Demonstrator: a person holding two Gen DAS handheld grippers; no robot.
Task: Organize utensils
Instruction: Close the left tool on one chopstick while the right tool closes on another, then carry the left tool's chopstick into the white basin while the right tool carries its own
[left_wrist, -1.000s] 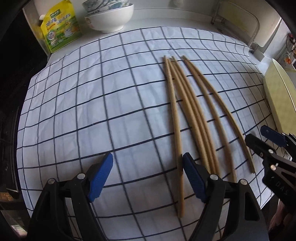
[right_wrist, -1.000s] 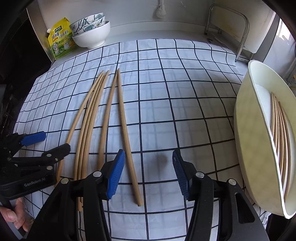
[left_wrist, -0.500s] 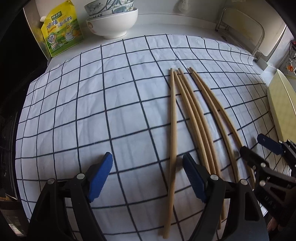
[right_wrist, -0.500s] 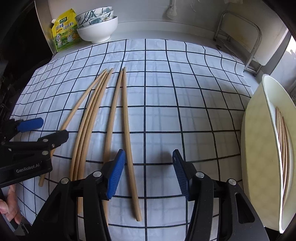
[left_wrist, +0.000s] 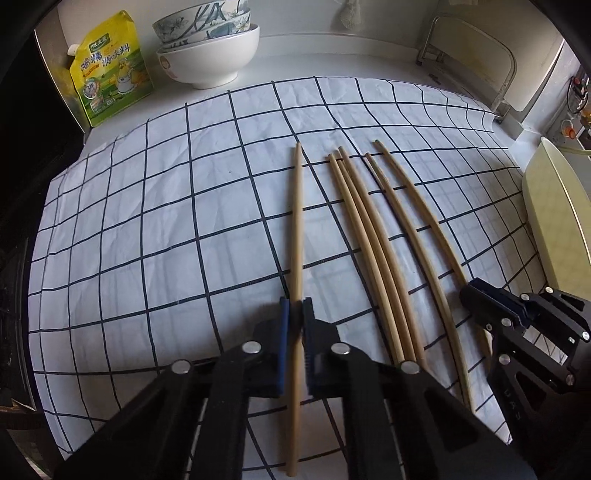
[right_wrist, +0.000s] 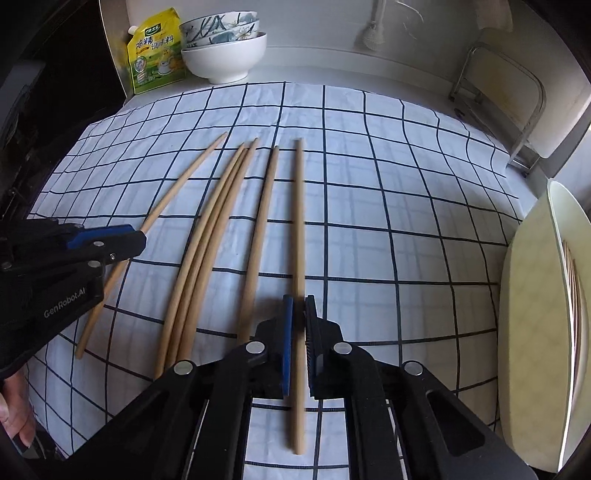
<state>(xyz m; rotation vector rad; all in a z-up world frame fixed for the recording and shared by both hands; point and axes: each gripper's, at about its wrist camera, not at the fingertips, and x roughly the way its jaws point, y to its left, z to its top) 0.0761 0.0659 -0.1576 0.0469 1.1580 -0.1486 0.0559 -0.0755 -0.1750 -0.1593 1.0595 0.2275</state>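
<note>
You see tan chopsticks (left_wrist: 373, 251) on a white cloth (left_wrist: 147, 240) with a dark blue grid, black grippers with blue pads (left_wrist: 283, 339), a yellow-green pouch (left_wrist: 110, 74), and white and blue-flowered bowls (left_wrist: 207, 48).

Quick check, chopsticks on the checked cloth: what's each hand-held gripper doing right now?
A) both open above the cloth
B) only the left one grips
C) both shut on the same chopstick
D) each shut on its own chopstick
D: the left hand-held gripper pinches the leftmost chopstick, and the right hand-held gripper pinches the rightmost chopstick; both sets of jaws have just been closing.
</note>
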